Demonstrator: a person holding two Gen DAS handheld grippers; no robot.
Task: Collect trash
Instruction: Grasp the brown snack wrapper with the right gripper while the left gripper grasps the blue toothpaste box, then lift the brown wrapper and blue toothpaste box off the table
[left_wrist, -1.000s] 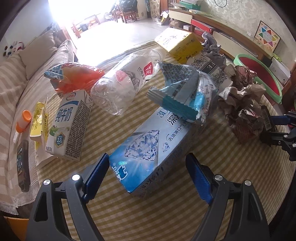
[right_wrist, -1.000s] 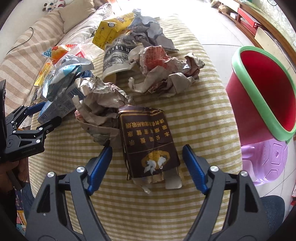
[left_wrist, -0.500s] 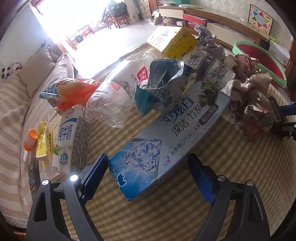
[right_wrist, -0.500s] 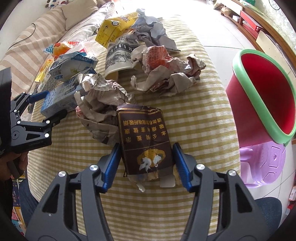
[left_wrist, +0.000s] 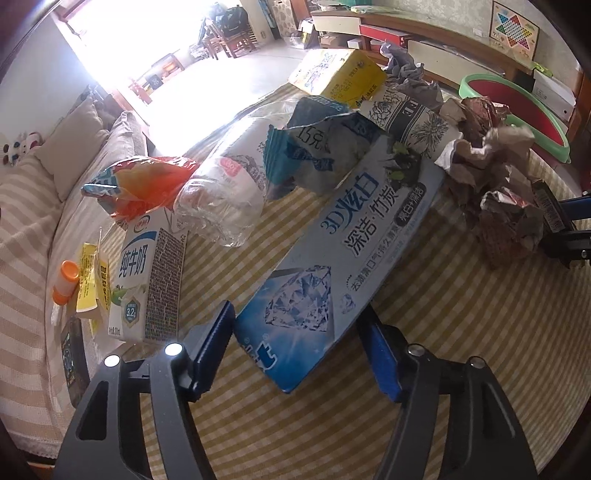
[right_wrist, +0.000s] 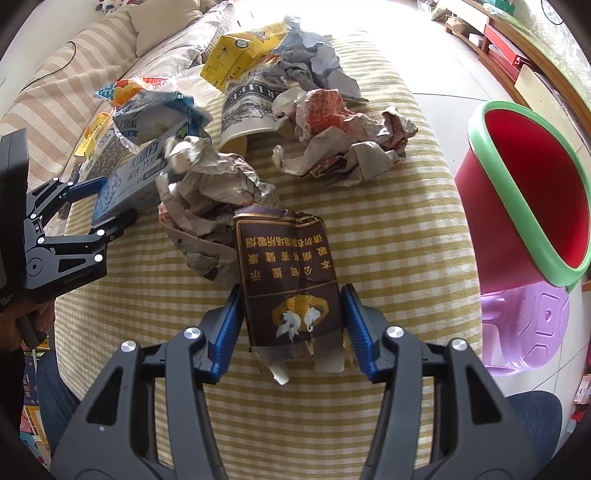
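My left gripper (left_wrist: 301, 343) is shut on the near end of a long blue toothpaste box (left_wrist: 343, 258), which lies on the yellow checked table (left_wrist: 461, 332). A torn blue wrapper (left_wrist: 317, 147) rests on the box's far end. My right gripper (right_wrist: 291, 328) is shut on a flattened dark brown cigarette pack (right_wrist: 288, 284). Crumpled paper (right_wrist: 210, 206) lies just beyond the pack. The red bin with a green rim (right_wrist: 535, 192) stands off the table's right edge.
A milk carton (left_wrist: 147, 280), a clear plastic bottle (left_wrist: 225, 192), an orange wrapper (left_wrist: 140, 184), a yellow carton (left_wrist: 340, 74), a patterned paper cup (right_wrist: 251, 107) and more crumpled paper (right_wrist: 340, 140) lie on the table. A purple stool (right_wrist: 524, 325) stands under the bin. A striped sofa (left_wrist: 26, 229) is at the left.
Both grippers have closed: the left onto the toothpaste box, the right onto the cigarette pack. The left gripper moved in along the box.
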